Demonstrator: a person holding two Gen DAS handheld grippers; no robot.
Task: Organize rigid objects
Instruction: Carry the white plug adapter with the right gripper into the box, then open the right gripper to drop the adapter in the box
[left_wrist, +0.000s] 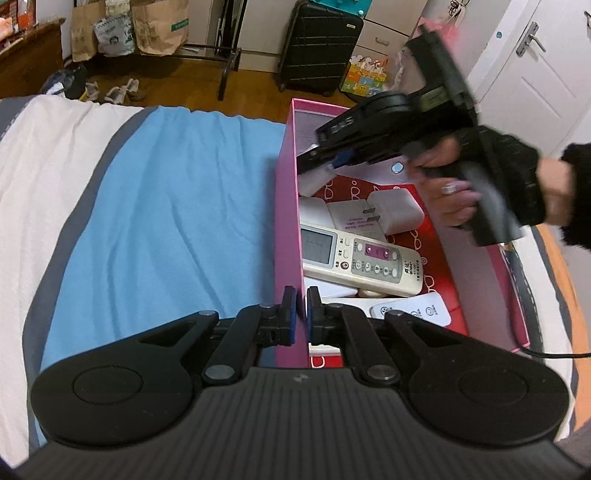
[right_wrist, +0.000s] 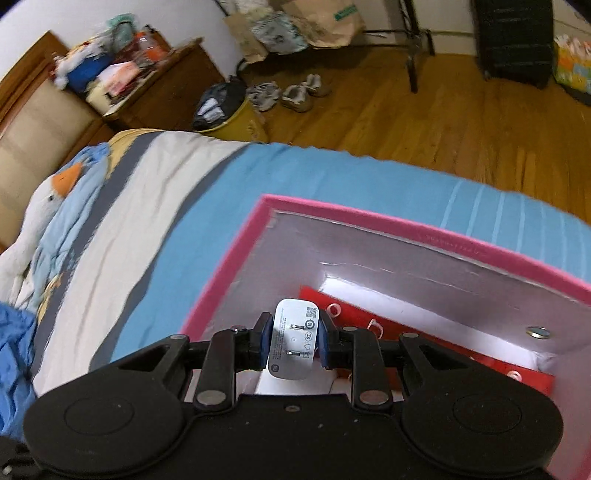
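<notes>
- Two risks from here, both judged: charger slipping free if released too high above the pink box (right_wrist: 424, 229), and clipping that box's near wall on the way down.
- Held in the right gripper (right_wrist: 291, 345): white plug charger (right_wrist: 293, 343), prong face up, pinched across its width between both blue pads, over the far end of the pink box.
- Below it inside the box: red patterned liner (right_wrist: 369, 321), bare at that end.
- Nearer end of the box already crowded: air-conditioner remote (left_wrist: 360, 258), white charger block (left_wrist: 395, 210), smaller white remote (left_wrist: 410, 312).
- Clamped on the box's left wall: left gripper (left_wrist: 301, 315), fingers nearly together with the pink edge between them, apparently steadying it.
- Possible tipping or sliding of the box on the soft blue blanket (left_wrist: 166, 206) if that hold loosens.
</notes>
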